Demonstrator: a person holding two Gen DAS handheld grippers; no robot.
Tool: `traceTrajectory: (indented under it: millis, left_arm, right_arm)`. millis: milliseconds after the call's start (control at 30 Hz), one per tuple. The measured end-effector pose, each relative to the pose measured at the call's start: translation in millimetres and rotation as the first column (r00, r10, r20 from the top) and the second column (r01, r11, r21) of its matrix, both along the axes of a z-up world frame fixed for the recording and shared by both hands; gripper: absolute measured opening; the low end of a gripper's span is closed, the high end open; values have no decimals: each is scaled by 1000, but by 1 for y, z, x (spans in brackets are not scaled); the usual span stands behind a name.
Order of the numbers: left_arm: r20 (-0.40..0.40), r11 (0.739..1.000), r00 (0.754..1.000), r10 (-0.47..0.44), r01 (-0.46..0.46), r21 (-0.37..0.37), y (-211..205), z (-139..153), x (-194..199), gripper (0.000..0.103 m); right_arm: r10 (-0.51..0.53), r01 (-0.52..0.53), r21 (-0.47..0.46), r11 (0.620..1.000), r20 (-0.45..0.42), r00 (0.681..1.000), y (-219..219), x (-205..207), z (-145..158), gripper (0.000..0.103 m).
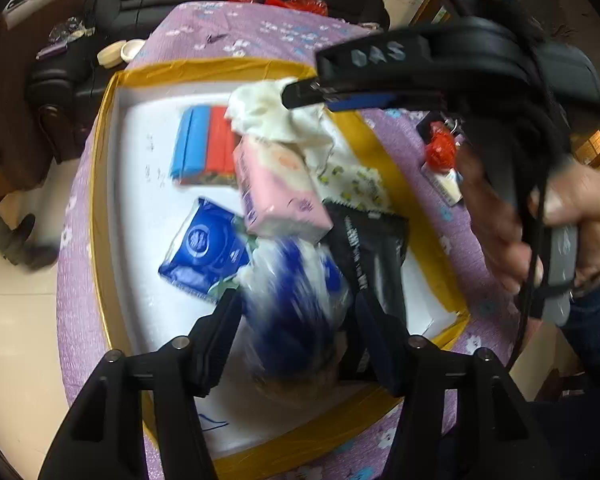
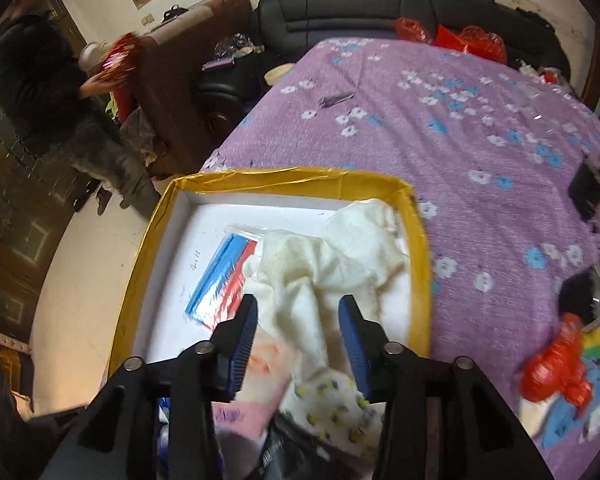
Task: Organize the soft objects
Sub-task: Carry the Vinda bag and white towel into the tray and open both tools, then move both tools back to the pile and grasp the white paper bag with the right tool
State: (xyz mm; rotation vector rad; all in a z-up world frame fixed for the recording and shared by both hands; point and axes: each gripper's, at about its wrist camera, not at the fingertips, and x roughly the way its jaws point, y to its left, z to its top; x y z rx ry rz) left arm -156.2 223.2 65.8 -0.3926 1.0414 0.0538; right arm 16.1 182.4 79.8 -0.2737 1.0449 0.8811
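Observation:
A yellow-rimmed box with a white floor sits on the purple tablecloth. In it lie a blue and red pack, a pink tissue pack, a blue pack, a black pouch, a flower-print cloth and a white cloth. My left gripper is open, with a blurred blue-and-white bag between its fingers and small gaps at both pads. My right gripper stands open over the white cloth, which rests in the box. The right gripper also shows in the left wrist view, held by a hand.
The purple flowered tablecloth carries red plastic bags, black items and colourful scraps at the right. A black sofa with more red bags stands behind. A person stands by a brown armchair at the left. Bowls sit beyond the table.

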Motion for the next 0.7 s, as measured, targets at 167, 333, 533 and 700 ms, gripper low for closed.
traceTrajectory:
  millis: [167,333,533,700]
  left_arm:
    - [37,1000,999,-14,14,4,-8,10,7,62]
    - [57,998,997,-58,58,10,-24,17,19,62]
    - [78,994,991,-108,107,15,-44,22,35,62]
    - [94,987,983,-159,157,23,-67,28,48,62]
  right_arm:
    - [-61,64,-20,998,102,993,-41,-10,22,67]
    - [-162,161,15,987,72,984,-109,1,25,93]
    - [-393,393,-29,919,-10,919,-216,20,-1,93]
    - [-643,641,-65,765,-44,764,-309,31,-30,93]
